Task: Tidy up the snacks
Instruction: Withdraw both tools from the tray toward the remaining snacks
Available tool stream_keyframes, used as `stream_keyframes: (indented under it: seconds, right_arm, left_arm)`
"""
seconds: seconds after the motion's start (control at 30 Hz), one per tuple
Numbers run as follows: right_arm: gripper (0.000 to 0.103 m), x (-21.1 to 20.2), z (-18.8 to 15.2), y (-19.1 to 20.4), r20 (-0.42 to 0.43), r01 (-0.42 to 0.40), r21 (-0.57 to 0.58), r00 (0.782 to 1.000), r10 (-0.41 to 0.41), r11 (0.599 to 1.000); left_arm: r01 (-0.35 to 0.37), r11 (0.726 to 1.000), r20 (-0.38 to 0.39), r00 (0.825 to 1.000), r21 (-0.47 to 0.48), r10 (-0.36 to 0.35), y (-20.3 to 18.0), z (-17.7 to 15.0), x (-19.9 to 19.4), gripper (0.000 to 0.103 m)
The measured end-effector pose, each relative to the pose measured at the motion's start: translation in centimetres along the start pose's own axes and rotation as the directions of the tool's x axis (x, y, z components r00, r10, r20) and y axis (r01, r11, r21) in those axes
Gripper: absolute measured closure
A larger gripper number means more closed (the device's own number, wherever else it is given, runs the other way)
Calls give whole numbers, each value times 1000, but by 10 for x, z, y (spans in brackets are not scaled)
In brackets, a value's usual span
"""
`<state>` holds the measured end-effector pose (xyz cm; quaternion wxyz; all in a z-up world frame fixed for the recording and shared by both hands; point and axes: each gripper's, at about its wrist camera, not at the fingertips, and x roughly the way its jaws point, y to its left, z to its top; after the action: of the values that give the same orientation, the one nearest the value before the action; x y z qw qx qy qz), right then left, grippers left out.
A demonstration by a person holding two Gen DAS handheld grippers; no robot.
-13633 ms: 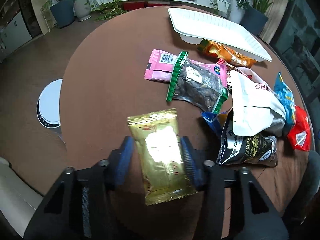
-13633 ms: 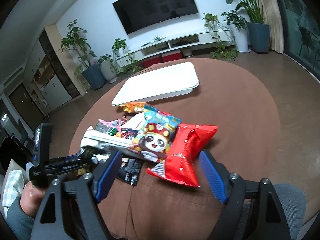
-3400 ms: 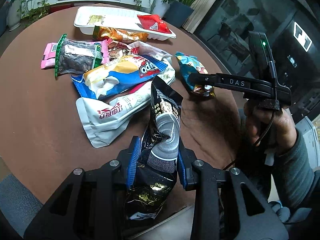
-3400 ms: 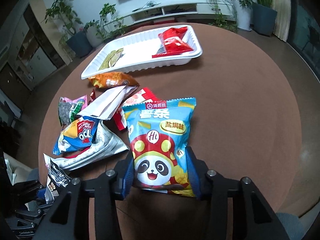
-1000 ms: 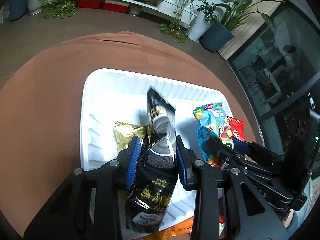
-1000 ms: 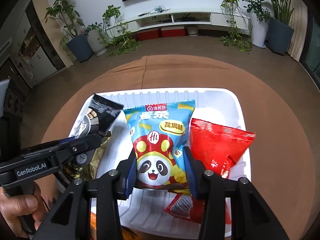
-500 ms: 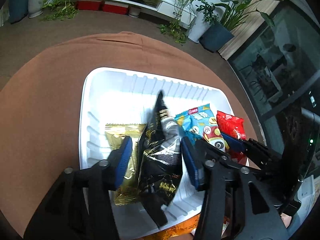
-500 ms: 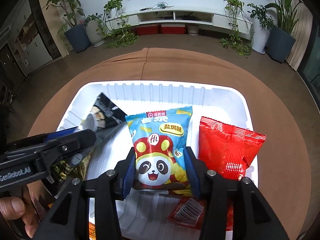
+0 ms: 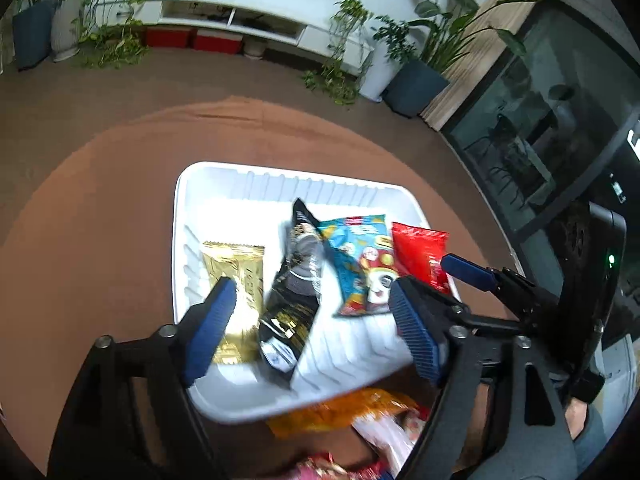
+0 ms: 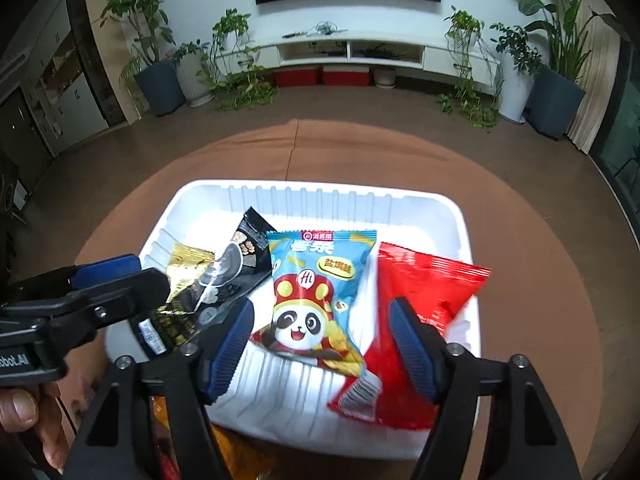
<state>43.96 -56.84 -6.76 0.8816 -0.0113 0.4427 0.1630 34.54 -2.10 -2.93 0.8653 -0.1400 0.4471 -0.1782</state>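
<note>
A white tray (image 9: pixel 224 200) (image 10: pixel 420 208) sits on the round brown table. In it lie a gold packet (image 9: pixel 236 276) (image 10: pixel 186 262), a black packet (image 9: pixel 294 304) (image 10: pixel 236 264), a blue panda packet (image 9: pixel 360 260) (image 10: pixel 316 292) and a red packet (image 9: pixel 420 256) (image 10: pixel 416 304). My left gripper (image 9: pixel 312 332) is open and empty above the black packet. My right gripper (image 10: pixel 320 352) is open and empty over the panda packet's near end. The right gripper also shows at the right of the left wrist view (image 9: pixel 468 272).
An orange packet (image 9: pixel 340 412) and other loose snacks (image 9: pixel 384 440) lie on the table just in front of the tray. The table edge (image 10: pixel 592 280) curves round the tray. Planters and a TV shelf stand on the floor behind.
Both grippers have opened wide and drawn back a little. The black packet and the panda packet have dropped flat into the tray.
</note>
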Motion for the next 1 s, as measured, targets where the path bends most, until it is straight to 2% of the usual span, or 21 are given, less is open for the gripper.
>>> stream_keyframes:
  seconds: [0.07, 0.17, 0.37, 0.5, 0.67, 0.83, 0.9, 1.0]
  right_arm:
    - [24, -18, -5, -4, 27, -22, 19, 999, 21, 1000]
    - [18, -47, -18, -10, 79, -48, 42, 996, 45, 998]
    - [14, -97, -66, -24, 145, -113, 104, 985, 98, 988]
    - [12, -120, -111, -41, 163, -155, 203, 979, 123, 967]
    - [11, -131, -160, -43, 137, -184, 285, 979, 150, 941]
    - [11, -128, -200, -32, 74, -225, 352, 974, 213, 908]
    - [11, -125, -210, -23, 54, -254, 374, 966, 253, 892]
    - [11, -121, -216, -1, 18, -257, 354, 963, 269, 899]
  left_arm:
    - [9, 1000, 16, 1000, 12, -9, -5, -6, -12, 7]
    - [15, 999, 40, 999, 43, -17, -10, -22, -35, 1]
    - [24, 992, 80, 996, 127, -34, -26, -69, -77, 1]
    - [52, 989, 106, 992, 139, -67, -31, -106, -101, 1]
    - [40, 985, 107, 993, 168, -59, -35, -156, -117, 1]
    - [43, 985, 72, 996, 168, -56, -37, -202, -123, 1]
    - [52, 987, 61, 996, 154, -62, -35, -215, -124, 1]
    - [34, 987, 50, 998, 158, -42, -33, -232, -127, 1]
